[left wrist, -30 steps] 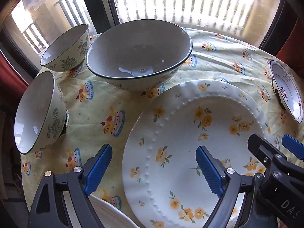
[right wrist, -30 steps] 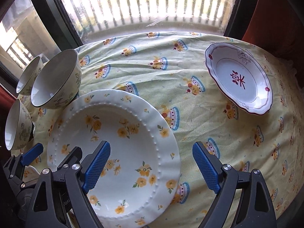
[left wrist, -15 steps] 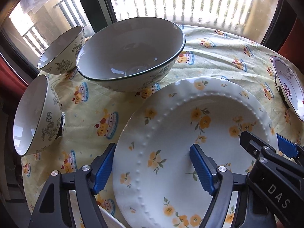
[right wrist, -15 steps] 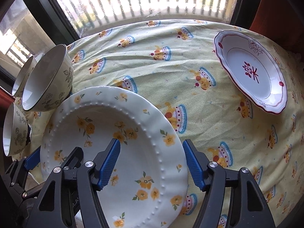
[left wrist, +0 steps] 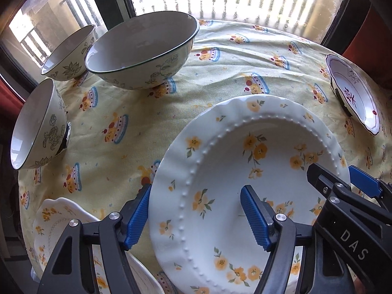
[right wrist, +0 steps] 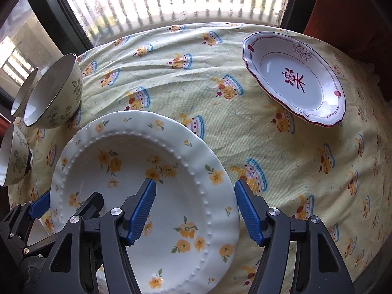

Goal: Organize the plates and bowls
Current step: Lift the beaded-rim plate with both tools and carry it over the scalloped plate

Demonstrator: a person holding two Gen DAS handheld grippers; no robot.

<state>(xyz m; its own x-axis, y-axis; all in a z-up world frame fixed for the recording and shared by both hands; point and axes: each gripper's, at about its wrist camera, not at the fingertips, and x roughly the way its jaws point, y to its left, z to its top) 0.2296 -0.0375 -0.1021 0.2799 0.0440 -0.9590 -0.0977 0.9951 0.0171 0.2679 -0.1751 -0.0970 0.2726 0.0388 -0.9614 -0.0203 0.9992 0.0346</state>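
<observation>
While closing, left tool [left wrist: 194, 216] straddles plate rim [left wrist: 171, 178].

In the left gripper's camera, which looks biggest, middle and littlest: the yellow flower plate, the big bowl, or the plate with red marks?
Largest: the yellow flower plate, though it is nearest the camera, which swells it.
Middle: the big bowl.
Smallest: the plate with red marks, but it sits far off at the picture's edge, so its true size is unsure.

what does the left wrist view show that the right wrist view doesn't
Only the left wrist view: the small floral plate at lower left, largely hidden in the right. Only the right wrist view: the red-rimmed dish in full. Both: the big floral plate, straddled at opposite rims by the closing left gripper and right gripper, and three bowls.
</observation>
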